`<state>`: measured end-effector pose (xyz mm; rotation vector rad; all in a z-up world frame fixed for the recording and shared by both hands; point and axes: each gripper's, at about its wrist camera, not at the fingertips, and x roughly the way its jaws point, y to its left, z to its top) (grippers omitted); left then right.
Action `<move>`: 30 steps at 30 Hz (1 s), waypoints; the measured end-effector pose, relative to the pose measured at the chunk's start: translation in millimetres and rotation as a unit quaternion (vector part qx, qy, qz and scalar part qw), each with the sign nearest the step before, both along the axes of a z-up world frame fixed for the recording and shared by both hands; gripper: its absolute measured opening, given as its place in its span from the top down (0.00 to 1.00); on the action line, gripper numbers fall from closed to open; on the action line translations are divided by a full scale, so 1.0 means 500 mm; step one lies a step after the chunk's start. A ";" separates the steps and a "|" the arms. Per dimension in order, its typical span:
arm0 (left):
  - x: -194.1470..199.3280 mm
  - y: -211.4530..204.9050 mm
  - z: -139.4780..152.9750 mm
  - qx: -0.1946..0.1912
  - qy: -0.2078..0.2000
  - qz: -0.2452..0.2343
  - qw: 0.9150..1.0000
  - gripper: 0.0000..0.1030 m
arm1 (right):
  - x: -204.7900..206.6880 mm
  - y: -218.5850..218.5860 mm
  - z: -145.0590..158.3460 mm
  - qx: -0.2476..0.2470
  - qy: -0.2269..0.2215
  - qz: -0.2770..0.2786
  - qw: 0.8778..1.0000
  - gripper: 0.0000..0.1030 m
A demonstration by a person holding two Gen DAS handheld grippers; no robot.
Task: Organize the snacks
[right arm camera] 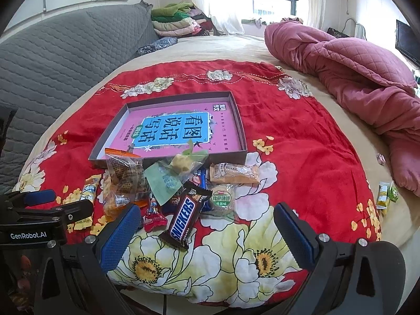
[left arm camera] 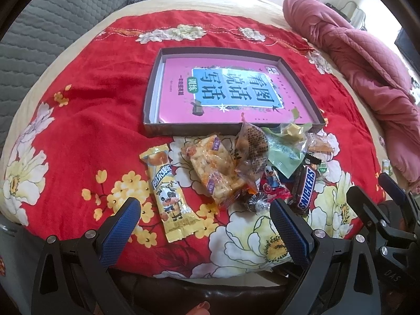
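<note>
A shallow dark box with a pink book inside lies on the red flowered cloth. In front of it is a heap of several wrapped snacks: a yellow cow-print bar, a rice-crisp pack, a Snickers bar, a clear bag of brown snacks, a green packet, a round green biscuit and a tan wafer pack. My left gripper hovers open just short of the yellow bar. My right gripper is open, with the Snickers bar lying between its fingers.
A crumpled pink quilt lies on the bed at the right. A grey quilted headboard runs along the left. Two small yellow-green snack packs lie apart at the cloth's right edge. Folded clothes are stacked at the back.
</note>
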<state>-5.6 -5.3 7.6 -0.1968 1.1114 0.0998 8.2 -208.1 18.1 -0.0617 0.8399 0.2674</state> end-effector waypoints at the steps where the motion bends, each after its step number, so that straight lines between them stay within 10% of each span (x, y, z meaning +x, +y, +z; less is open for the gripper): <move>1: 0.000 0.001 0.001 0.000 -0.001 0.000 1.000 0.04 | -0.001 0.000 0.000 0.000 0.000 0.000 1.000 0.01; 30: 0.003 0.055 0.004 0.002 -0.009 0.031 0.999 0.04 | 0.007 0.028 0.005 0.009 -0.018 0.033 0.999 0.01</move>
